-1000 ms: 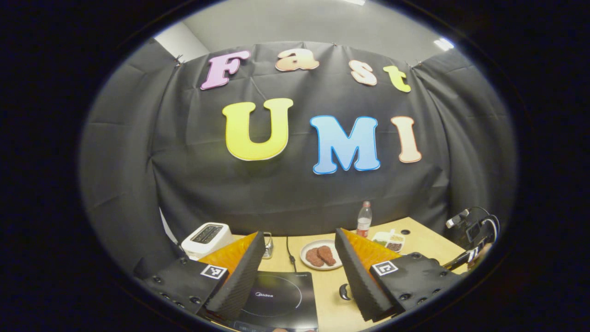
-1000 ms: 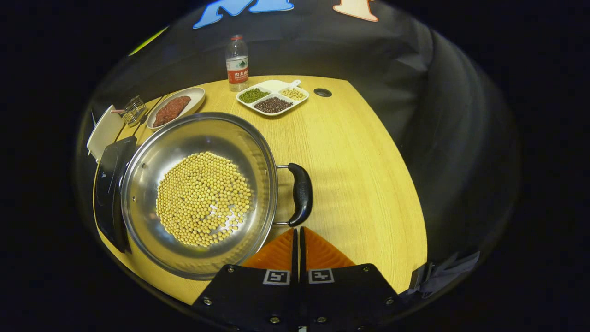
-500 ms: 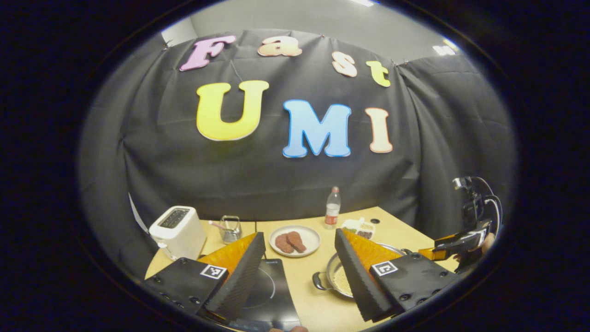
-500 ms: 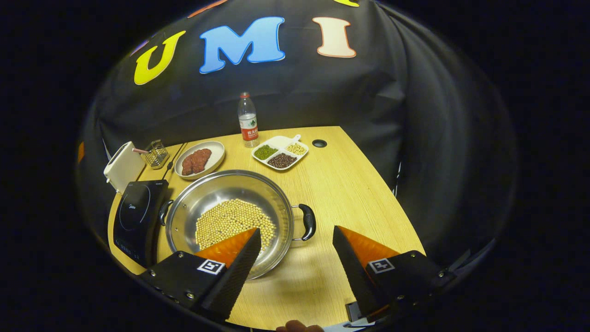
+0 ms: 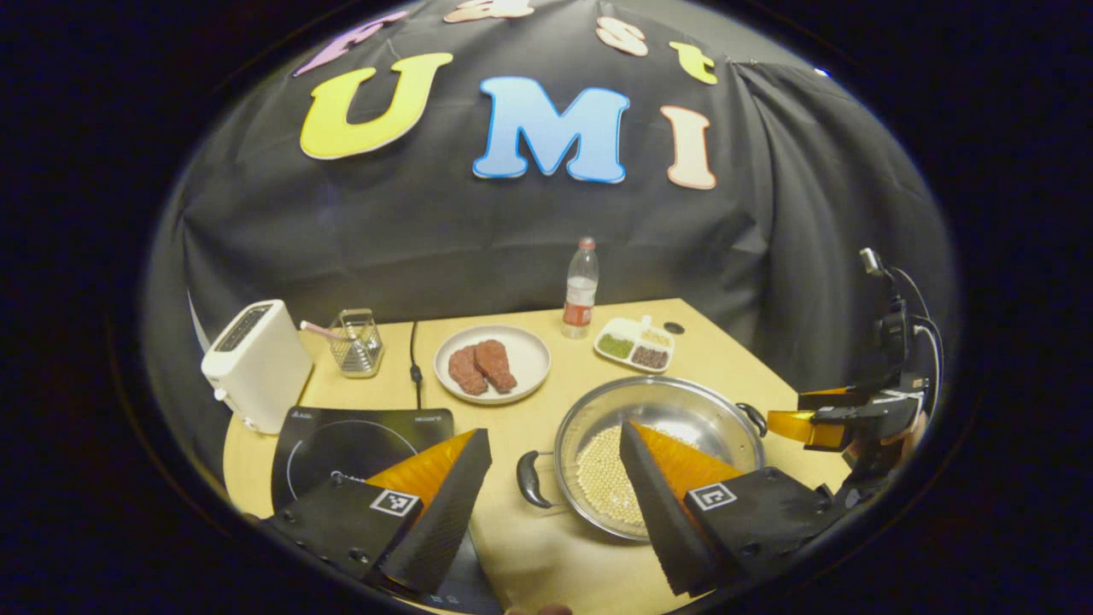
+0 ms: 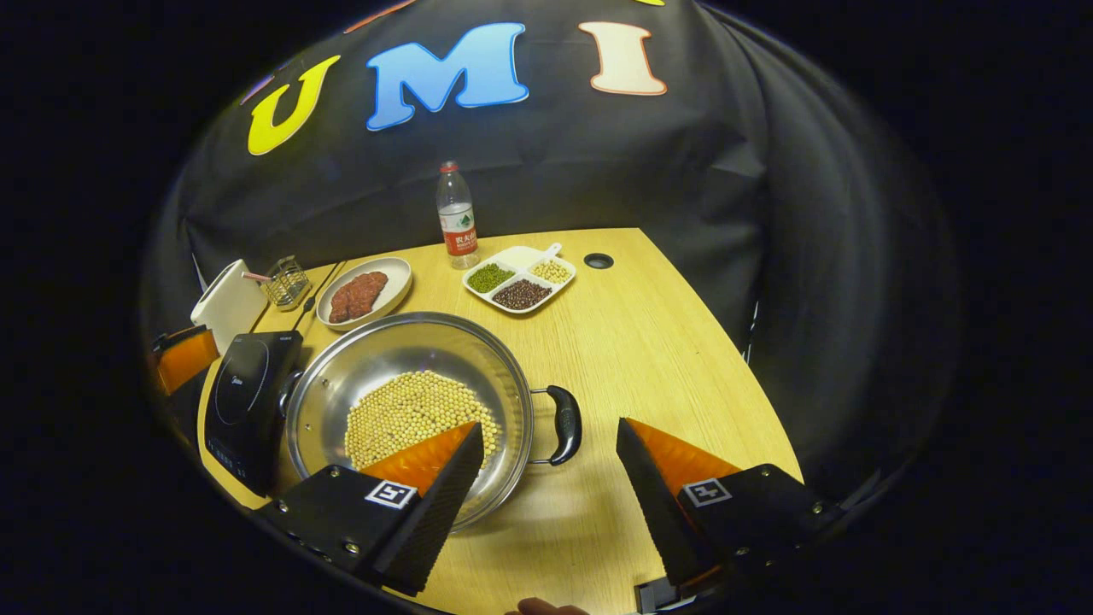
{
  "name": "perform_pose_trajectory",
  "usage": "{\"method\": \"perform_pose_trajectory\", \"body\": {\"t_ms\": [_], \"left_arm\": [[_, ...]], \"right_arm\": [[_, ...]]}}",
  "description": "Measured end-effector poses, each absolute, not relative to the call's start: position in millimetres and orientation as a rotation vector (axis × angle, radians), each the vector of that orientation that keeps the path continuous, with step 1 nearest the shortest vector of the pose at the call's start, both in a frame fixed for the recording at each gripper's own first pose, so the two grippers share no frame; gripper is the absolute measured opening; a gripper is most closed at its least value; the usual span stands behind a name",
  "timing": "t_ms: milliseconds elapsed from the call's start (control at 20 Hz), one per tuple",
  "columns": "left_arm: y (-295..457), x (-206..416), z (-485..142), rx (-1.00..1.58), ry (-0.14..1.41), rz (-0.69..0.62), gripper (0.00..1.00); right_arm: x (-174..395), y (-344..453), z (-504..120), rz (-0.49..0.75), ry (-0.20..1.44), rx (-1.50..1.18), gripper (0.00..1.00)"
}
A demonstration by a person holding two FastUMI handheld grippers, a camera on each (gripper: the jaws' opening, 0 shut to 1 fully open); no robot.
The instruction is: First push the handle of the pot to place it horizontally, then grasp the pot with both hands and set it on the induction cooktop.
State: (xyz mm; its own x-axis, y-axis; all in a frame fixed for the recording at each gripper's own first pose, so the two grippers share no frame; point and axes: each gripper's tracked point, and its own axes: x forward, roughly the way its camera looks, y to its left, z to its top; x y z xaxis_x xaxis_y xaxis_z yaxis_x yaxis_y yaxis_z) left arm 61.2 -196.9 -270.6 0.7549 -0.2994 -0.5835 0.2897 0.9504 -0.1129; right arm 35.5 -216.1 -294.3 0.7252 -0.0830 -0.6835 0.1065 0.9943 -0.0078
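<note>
A wooden table (image 6: 666,342) is seen backed by black cloth (image 6: 751,171); behind the cloth, a pale wall (image 5: 666,13) is glimpsed; a round hole (image 6: 598,260) is set near the table's far edge.

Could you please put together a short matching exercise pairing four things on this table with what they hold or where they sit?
Things:
1. pot
2. round plate
3. divided dish
4. induction cooktop

Descriptions:
A. three separate heaps of beans
B. bare, right beside the pot's left handle
C. a layer of pale yellow beans
D. two reddish-brown pieces of meat

Pairs: 1-C, 2-D, 3-A, 4-B
</note>
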Motion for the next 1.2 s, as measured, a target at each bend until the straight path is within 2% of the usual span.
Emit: {"method": "perform_pose_trajectory", "body": {"t_ms": [450, 650, 800, 900, 950, 1000, 1050, 1100, 1200], "left_arm": [[-204, 86, -384, 0.027, 0.869, -0.252, 0.99], [-204, 89, -412, 0.039, 0.924, -0.229, 1.00], [-205, 89, -423, 0.046, 0.952, -0.218, 0.98], [-205, 91, -432, 0.046, 0.964, -0.219, 0.90], [-208, 90, -434, 0.039, 0.969, -0.224, 0.90], [-210, 90, -433, 0.037, 0.973, -0.234, 0.81], [-211, 90, -434, 0.048, 0.973, -0.236, 0.74], [-210, 90, -433, 0.059, 0.971, -0.239, 0.72], [-211, 90, -433, 0.049, 0.976, -0.238, 0.67]], "right_arm": [[68, -224, -343, -0.043, 0.855, 0.026, 0.98], [78, -226, -361, -0.025, 0.890, 0.018, 0.97], [82, -222, -369, 0.002, 0.914, 0.059, 0.90], [85, -216, -371, 0.026, 0.919, 0.065, 0.80], [84, -214, -373, 0.032, 0.925, 0.055, 0.75], [84, -214, -369, 0.028, 0.924, 0.049, 0.65], [85, -214, -371, 0.027, 0.929, 0.054, 0.60], [86, -214, -371, 0.026, 0.927, 0.069, 0.65], [86, -214, -372, 0.024, 0.927, 0.079, 0.62]]}}
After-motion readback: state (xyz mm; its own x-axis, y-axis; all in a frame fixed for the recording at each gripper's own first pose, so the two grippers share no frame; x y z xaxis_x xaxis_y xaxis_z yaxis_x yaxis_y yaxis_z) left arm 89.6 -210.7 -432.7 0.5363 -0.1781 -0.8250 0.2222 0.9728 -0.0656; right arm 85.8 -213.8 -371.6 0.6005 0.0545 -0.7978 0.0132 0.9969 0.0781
